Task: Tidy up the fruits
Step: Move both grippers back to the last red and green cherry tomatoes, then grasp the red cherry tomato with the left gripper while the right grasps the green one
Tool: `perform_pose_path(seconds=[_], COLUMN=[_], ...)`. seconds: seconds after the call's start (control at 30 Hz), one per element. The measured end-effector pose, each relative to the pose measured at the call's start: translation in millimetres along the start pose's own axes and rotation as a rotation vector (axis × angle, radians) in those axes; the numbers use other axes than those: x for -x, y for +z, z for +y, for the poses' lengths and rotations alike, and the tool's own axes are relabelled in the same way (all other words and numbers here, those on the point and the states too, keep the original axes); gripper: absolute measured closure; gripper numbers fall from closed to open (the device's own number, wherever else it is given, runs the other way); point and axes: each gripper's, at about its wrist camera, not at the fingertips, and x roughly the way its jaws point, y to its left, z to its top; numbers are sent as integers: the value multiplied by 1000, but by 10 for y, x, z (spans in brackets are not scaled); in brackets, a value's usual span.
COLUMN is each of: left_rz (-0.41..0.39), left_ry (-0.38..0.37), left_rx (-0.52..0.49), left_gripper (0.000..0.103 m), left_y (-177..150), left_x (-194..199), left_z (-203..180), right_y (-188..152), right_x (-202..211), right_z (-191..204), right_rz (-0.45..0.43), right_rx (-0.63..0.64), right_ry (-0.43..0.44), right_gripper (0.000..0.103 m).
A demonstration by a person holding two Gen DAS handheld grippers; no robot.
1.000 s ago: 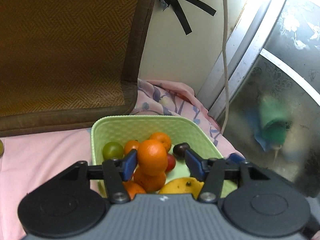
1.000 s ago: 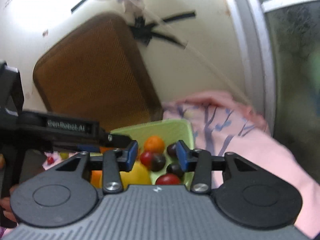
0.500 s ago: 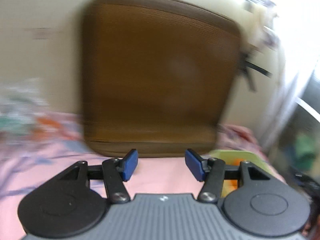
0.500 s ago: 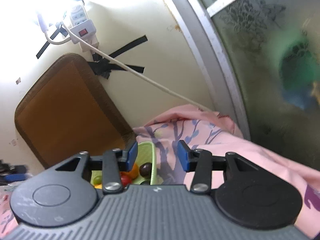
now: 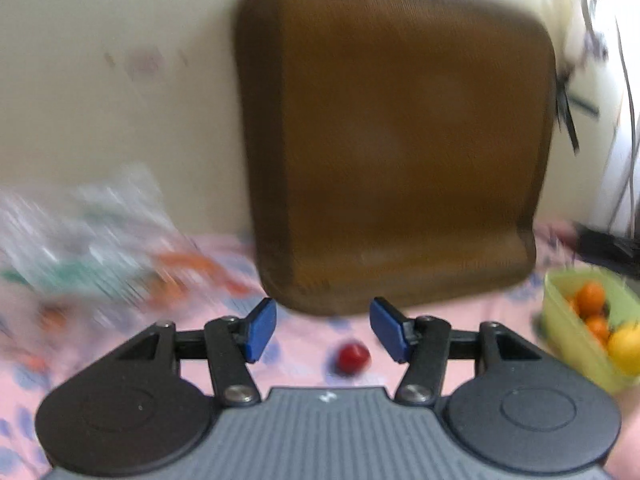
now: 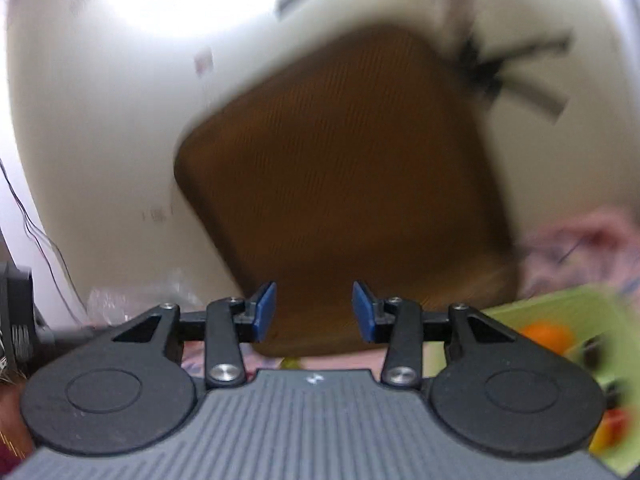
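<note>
In my left claw's view, at the far left, a crumpled clear plastic bag with green and orange print (image 5: 84,236) lies blurred on the pink floral cloth (image 5: 308,332) that covers the surface. Behind it rises a plain cream wall (image 5: 120,100). Against that wall leans a large brown woven mat with a darker border (image 5: 392,152), its lower edge resting on the cloth. My left claw (image 5: 322,330) stands open with nothing between its blue pads; a small round red fruit (image 5: 353,356) lies on the cloth beneath the gap, nearer the right pad and untouched. Further right, dark cables and black tape hang on the wall, and at the right edge sits the pale green plastic basket (image 5: 568,336) with several small oranges (image 5: 591,298) and a yellow fruit (image 5: 625,346) inside.

In my right claw's view, thin dark wires (image 6: 36,236) run down the wall at the left, beside a glimpse of clear plastic. The brown mat fills the middle, tilted in this view, with strips of black tape (image 6: 516,68) on the wall to its upper right. My right claw (image 6: 314,317) is open and empty; its jaws have just been closing a little. The green basket shows blurred at the lower right, holding orange, dark and red fruit.
</note>
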Motion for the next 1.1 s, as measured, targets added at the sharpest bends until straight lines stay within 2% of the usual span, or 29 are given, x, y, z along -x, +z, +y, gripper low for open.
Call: perform_pose_path(seconds=[0.07, 0.13, 0.3, 0.4, 0.47, 0.5, 0.57, 0.73, 0.93, 1.1], left_rz=[10, 8, 26, 62, 75, 80, 66, 53, 51, 35], left_ry=[-27, -36, -15, -6, -7, -11, -11, -48, -150, -222], left_rx=[11, 20, -47, -66, -58, -52, -49, -34, -65, -74], left_gripper=[50, 50, 50, 56, 72, 76, 76, 77, 76, 76], left_y=[-118, -159, -254, -279, -298, -313, -325, -461, -805, -1107], left_x=[-127, -218, -395, -432, -453, -454, -428, -169, 493, 959], left_z=[8, -5, -118, -160, -151, -141, -133, -197, -526, -810], right_y=[-60, -123, -277, -392, -468, -519, -562, -530, -586, -857], right_x=[-431, -769, -1297, -1427, -1522, -1588, -1593, -1277, -397, 354], right_z=[34, 79, 187, 225, 235, 232, 269, 304, 254, 269], right_rz=[96, 161, 258, 292, 324, 364, 354, 309, 236, 175], right_rx=[-51, -67, -32, -3, 35, 51, 90, 83, 133, 246], right_ry=[15, 21, 18, 0, -28, -35, -41, -36, -16, -28], right_gripper=[66, 67, 66, 66, 67, 67, 76, 76, 76, 76])
